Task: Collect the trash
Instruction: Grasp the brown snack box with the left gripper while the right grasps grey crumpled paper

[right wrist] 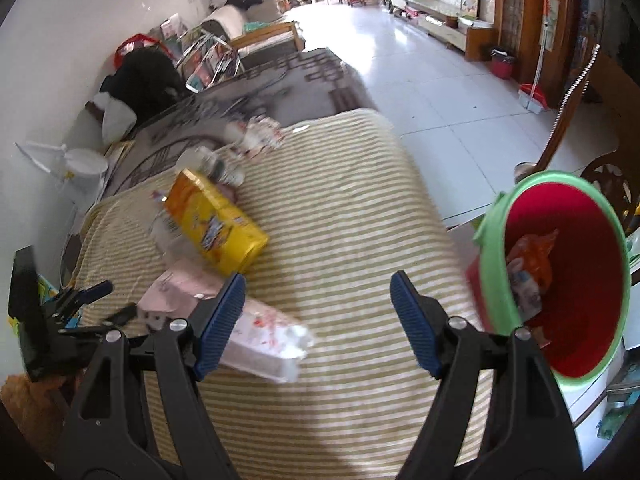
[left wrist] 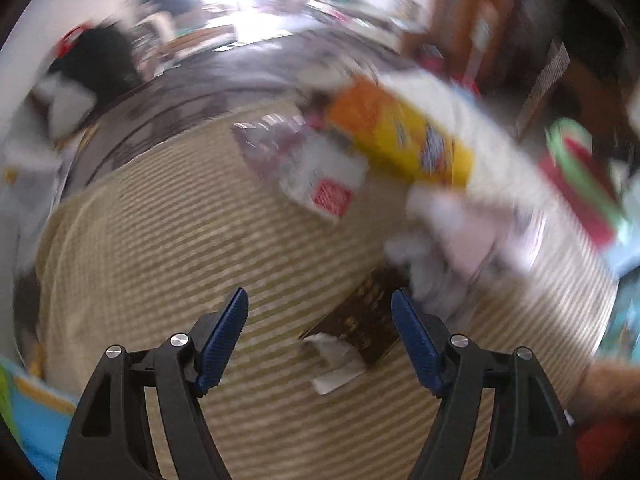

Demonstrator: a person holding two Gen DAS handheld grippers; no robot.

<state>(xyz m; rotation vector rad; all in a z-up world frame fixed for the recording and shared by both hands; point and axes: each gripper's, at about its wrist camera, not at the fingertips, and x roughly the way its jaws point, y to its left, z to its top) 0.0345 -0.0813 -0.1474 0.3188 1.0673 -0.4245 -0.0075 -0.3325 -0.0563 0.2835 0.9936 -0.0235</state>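
The right wrist view is sharp and takes in the whole striped cloth (right wrist: 340,208) with the tiled floor (right wrist: 420,80) behind it at twelve o'clock. At three o'clock it shows a red bucket (right wrist: 580,280) with a green rim, tipped towards the camera. Inside lies an orange wrapper (right wrist: 534,256) with some crumpled paper beside it. The left wrist view catches that bucket (left wrist: 576,176) only as a red and green smear at two o'clock, and its inside cannot be made out.

The left wrist view alone shows a dark brown packet (left wrist: 360,324) with a white paper scrap (left wrist: 336,364) touching it, lying on the cloth at six o'clock, between that gripper's fingers in the picture but not touched by them.

Both views show the yellow bag (right wrist: 216,220) (left wrist: 404,136) and the white tissue pack (right wrist: 264,340) (left wrist: 464,224). Clear plastic wrappers (right wrist: 256,136) lie at eleven o'clock in the right view.

The left hand-held gripper (left wrist: 320,312) stands wide open and holds nothing. The right hand-held gripper (right wrist: 318,296) is likewise wide open and empty, over bare cloth. The left one also appears at nine o'clock in the right view (right wrist: 100,304).
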